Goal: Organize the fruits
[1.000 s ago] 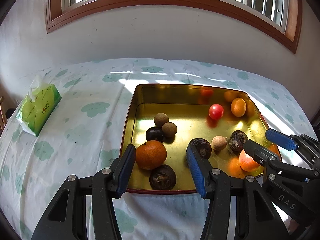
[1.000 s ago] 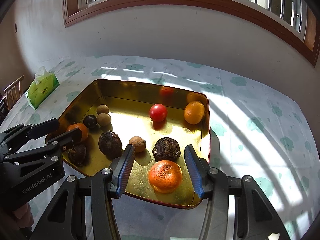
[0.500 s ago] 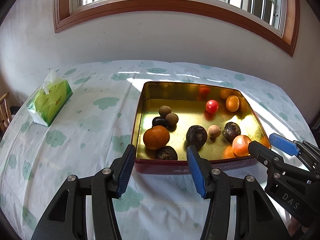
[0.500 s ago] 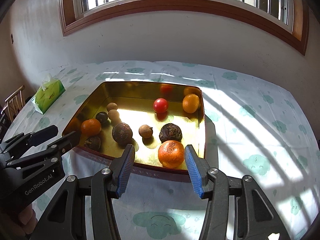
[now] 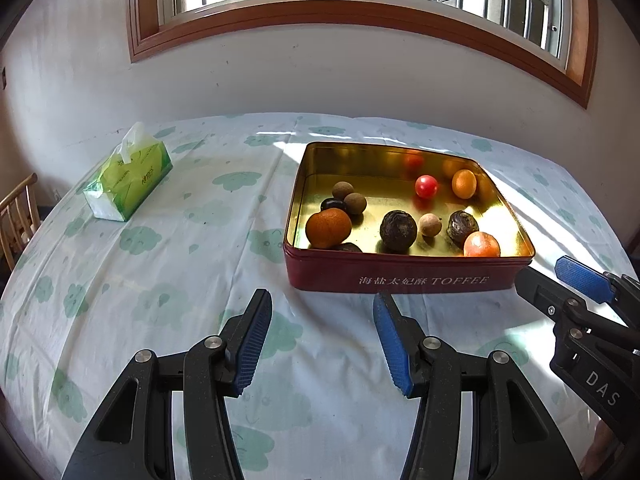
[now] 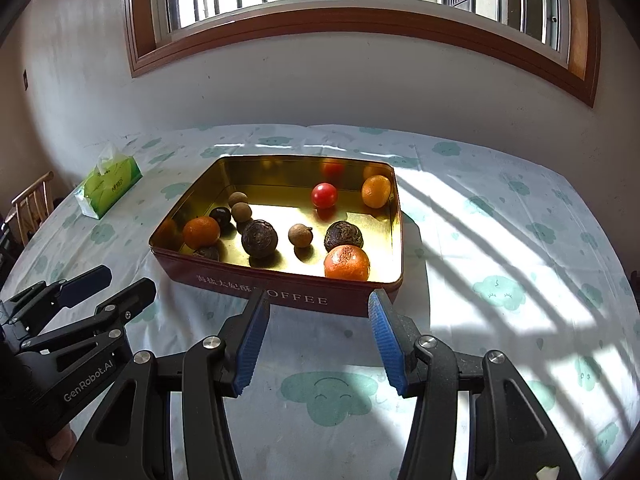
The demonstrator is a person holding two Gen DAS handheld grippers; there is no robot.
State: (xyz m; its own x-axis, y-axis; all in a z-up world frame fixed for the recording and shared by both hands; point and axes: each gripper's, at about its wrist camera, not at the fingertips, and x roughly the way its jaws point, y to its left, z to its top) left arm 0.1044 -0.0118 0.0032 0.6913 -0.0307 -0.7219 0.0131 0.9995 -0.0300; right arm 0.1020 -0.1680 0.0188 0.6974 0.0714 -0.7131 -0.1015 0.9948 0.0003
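A red toffee tin (image 5: 404, 278) (image 6: 280, 292) with a gold inside stands on the table. It holds several fruits: oranges (image 5: 328, 227) (image 6: 346, 263), a red tomato (image 5: 426, 186) (image 6: 324, 195), dark wrinkled fruits (image 5: 398, 225) (image 6: 259, 238) and small brown ones (image 5: 430, 225) (image 6: 300, 235). My left gripper (image 5: 320, 340) hangs open and empty over the cloth, short of the tin's near wall. My right gripper (image 6: 318, 340) is likewise open and empty, just in front of the tin. Each gripper shows at the edge of the other's view, the right gripper (image 5: 560, 280) and the left gripper (image 6: 112, 284).
A green tissue pack (image 5: 128, 178) (image 6: 106, 188) lies at the table's left. The flowered tablecloth (image 5: 160, 280) covers the table, with a wall and window behind. A wooden chair (image 5: 18, 212) stands off the left edge.
Both grippers have drawn back from above the tin's fruits to in front of its near wall; the tin looks smaller and farther. Jaws kept the same width, holding nothing.
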